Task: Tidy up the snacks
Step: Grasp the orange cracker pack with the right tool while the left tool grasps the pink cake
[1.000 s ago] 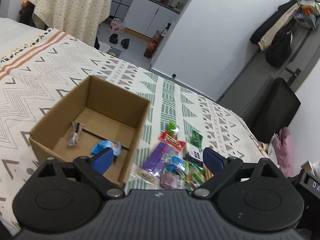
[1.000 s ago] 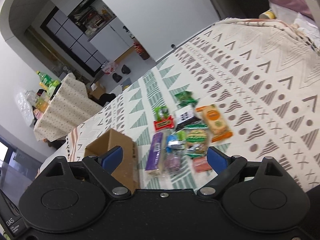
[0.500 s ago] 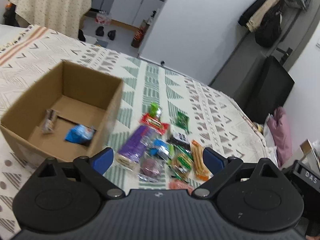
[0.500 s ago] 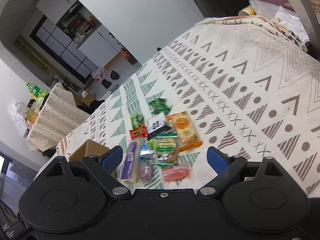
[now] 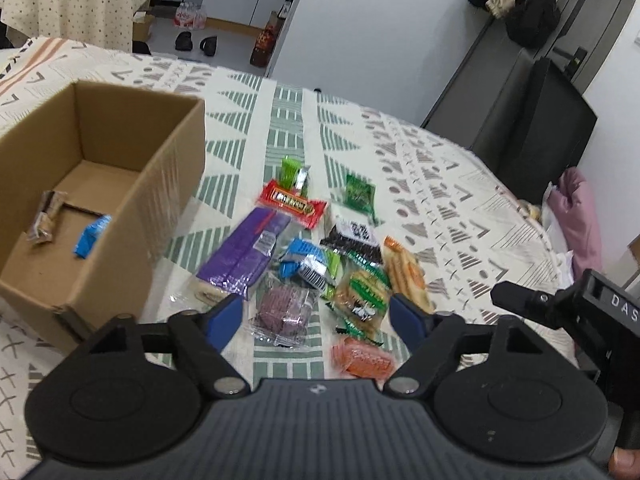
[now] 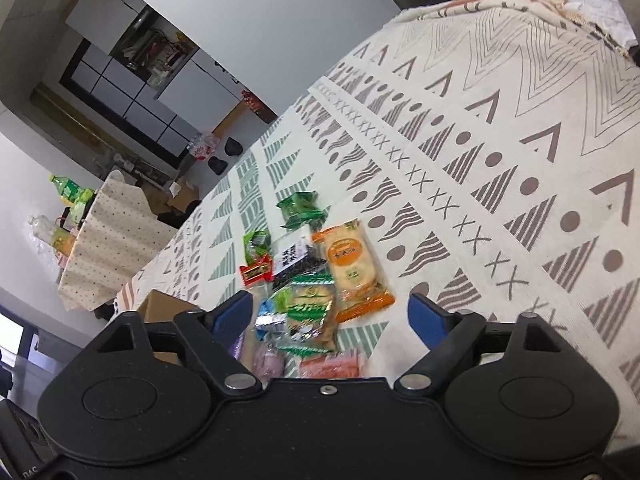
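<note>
Left gripper (image 5: 316,316): fingers spread wide with nothing between them, hovering over the near edge of the snack pile, which reads as lining up a pick.
Between its fingers: a clear-wrapped purple round snack (image 5: 285,307) nearest the left finger, and a green-labelled biscuit pack (image 5: 363,295) nearest the right finger; either could be taken.
Just under its fingers: an orange-red packet (image 5: 362,360), closest to the gripper body.
Beyond its fingertips: a purple bar (image 5: 246,254), blue wrapper (image 5: 302,262), black-and-white packet (image 5: 354,236), red bar (image 5: 291,202) and two green packets, lying loose and overlapping, apparently waiting to be sorted.
Left of its left finger: the cardboard box (image 5: 160,184), open-topped and beside the pile so transfers are short; it holds a blue packet (image 5: 91,235) and a brownish wrapper (image 5: 45,218).
Right gripper (image 6: 330,316): also wide apart and empty, over the same pile from the other side.
Ahead of its fingers: an orange cracker pack (image 6: 352,266), flat on the patterned cloth (image 6: 500,160).
</note>
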A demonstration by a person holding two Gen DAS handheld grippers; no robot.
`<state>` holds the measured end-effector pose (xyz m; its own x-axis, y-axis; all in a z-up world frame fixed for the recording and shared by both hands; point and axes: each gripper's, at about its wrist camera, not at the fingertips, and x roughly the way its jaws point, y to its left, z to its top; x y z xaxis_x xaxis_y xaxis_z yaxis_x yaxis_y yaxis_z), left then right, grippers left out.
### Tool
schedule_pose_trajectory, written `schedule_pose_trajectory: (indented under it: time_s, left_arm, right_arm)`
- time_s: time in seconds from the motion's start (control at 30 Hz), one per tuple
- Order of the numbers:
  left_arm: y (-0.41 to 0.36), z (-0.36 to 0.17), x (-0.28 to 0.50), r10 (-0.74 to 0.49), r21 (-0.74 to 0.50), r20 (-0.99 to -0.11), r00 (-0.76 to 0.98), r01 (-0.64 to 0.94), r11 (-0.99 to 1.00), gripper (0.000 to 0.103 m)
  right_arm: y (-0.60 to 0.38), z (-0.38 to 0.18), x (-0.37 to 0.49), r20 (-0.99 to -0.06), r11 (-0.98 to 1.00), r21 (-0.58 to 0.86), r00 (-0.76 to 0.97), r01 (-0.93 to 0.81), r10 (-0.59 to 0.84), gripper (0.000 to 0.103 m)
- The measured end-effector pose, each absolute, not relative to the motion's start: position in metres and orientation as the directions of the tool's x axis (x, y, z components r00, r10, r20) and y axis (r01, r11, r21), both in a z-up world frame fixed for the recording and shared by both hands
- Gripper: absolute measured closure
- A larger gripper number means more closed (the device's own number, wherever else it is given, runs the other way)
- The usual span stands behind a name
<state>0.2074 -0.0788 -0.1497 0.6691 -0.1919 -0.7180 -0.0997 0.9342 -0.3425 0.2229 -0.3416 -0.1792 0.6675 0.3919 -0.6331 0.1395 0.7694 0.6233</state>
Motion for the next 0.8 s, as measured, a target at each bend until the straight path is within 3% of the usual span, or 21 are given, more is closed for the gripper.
schedule_pose_trajectory:
  time_s: [0.1, 0.23, 0.8]
  left_arm:
    - [-0.081, -0.161, 0.217, -0.191, -0.342, -0.737, 0.648, -0.113, 0.933, 0.039]
    - [-0.085, -0.173, 0.228, -0.177, -0.320, -0.750, 0.637, -0.114, 0.941, 0.043]
    - [-0.084, -0.210, 0.259, -0.127, -0.283, -0.790, 0.600, -0.172, 0.944, 0.044]
  right_arm:
    - [-0.341, -0.190, 0.232, -0.639, 0.775, 0.618, 0.657, 0.129, 0.400, 0.033]
    - [-0.342, -0.206, 0.247, -0.643, 0.761, 0.636, 0.632, 0.128, 0.432, 0.040]
    - [-0.331, -0.237, 0.283, -0.666, 0.789, 0.605, 0.610, 0.104, 0.430, 0.041]
